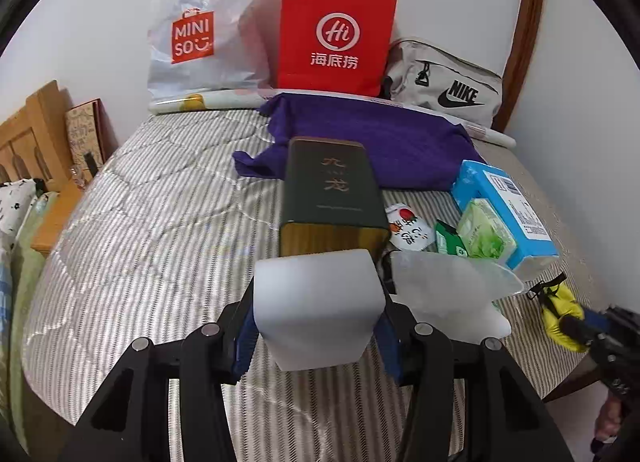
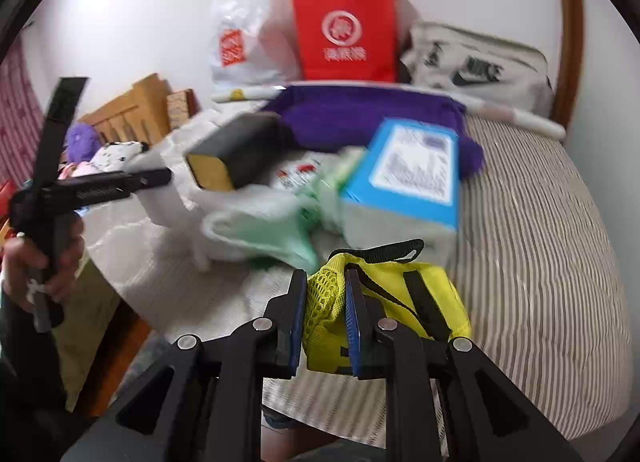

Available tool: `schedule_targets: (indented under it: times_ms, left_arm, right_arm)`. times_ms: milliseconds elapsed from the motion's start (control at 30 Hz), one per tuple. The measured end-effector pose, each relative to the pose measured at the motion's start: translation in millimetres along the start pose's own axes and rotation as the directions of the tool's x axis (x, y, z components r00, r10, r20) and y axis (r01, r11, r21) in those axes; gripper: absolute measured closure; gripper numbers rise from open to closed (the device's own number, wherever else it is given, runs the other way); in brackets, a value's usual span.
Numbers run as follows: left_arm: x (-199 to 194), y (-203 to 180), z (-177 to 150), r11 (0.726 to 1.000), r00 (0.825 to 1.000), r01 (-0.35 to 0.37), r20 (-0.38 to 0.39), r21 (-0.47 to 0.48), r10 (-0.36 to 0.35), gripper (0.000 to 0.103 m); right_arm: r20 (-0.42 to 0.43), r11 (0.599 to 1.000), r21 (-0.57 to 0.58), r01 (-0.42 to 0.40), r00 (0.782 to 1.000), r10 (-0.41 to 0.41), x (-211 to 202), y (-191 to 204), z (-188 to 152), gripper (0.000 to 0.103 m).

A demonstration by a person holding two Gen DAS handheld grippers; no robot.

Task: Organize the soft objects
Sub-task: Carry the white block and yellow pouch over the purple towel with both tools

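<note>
In the left wrist view, two shopping bags (image 1: 336, 33) and a pouch (image 1: 444, 81) are lined along the wall at the top. A cloth (image 1: 380, 141) is spread before them on the bed (image 1: 152, 221), with a tin (image 1: 332, 189) at centre and boxes (image 1: 504, 209) at right.

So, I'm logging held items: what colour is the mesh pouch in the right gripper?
Bright yellow pouch with black straps, clearest in the right wrist view.

"MINISO" on the white plastic bag (image 1: 208, 33), "Hi" on the red paper bag (image 1: 336, 33), "NIKE" on the grey pouch (image 1: 448, 85).
</note>
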State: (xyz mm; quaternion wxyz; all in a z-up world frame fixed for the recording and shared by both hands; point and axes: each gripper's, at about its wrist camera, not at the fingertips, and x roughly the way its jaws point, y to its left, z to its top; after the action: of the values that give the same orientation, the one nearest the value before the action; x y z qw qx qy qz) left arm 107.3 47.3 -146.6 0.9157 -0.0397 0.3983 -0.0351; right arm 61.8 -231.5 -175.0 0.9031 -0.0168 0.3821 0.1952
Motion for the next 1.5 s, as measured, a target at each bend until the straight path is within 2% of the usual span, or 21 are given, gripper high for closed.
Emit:
schedule_targets:
  times_ms: [367, 500, 633, 867, 1067, 1167, 1267, 1400, 1500]
  left_arm:
    - [10, 3, 0, 1.0, 1.0, -0.008, -0.025, -0.023, 0.007, 0.055]
    - [14, 7, 1, 0.999, 0.998, 0.007, -0.063, -0.033, -0.009, 0.055]
    - [-1, 8, 16, 0.999, 0.999, 0.021, -0.03, -0.036, -0.022, 0.055]
    - [-17, 3, 53, 0.998, 0.998, 0.065, -0.008, -0.019, -0.065, 0.055]
    - [-6, 1, 86, 1.0, 1.0, 0.012, -0.015, -0.011, -0.012, 0.055]
    - [5, 0, 109, 1.0, 0.999, 0.02, -0.026, -0.009, -0.02, 0.055]
    - [21, -2, 129, 1.0, 0.999, -0.016, -0.042, 0.004, 0.016, 0.055]
    - [49, 0, 155, 1.0, 0.996, 0.004, -0.085, -0.01, -0.004, 0.055]
    - [73, 1, 171, 1.0, 0.994, 0.02, -0.107, -0.021, -0.023, 0.055]
  right_arm:
    - [-0.023, 1.0, 0.016, -0.016, 1.0, 0.017, 12, -10, -7, 0.085]
    - [-0.03, 0.998, 0.039, -0.041, 0.999, 0.043, 7, -14, -3, 0.085]
    - [-0.011, 0.998, 0.027, -0.064, 0.998, 0.065, -7, -13, 9, 0.085]
    - [0.025, 0.992, -0.027, -0.121, 0.992, 0.122, -38, -6, 43, 0.085]
    - [0.066, 0.993, -0.077, -0.089, 0.993, 0.094, -43, -8, 82, 0.085]
    - [0.076, 0.994, -0.086, -0.061, 0.995, 0.067, -35, -13, 110, 0.085]
    - [0.085, 0.995, -0.086, -0.057, 0.994, 0.064, -22, -18, 137, 0.085]
    - [0.088, 0.996, -0.069, -0.053, 0.994, 0.058, 8, -31, 175, 0.085]
    - [0.065, 0.999, -0.028, -0.045, 0.997, 0.047, 46, -47, 203, 0.085]
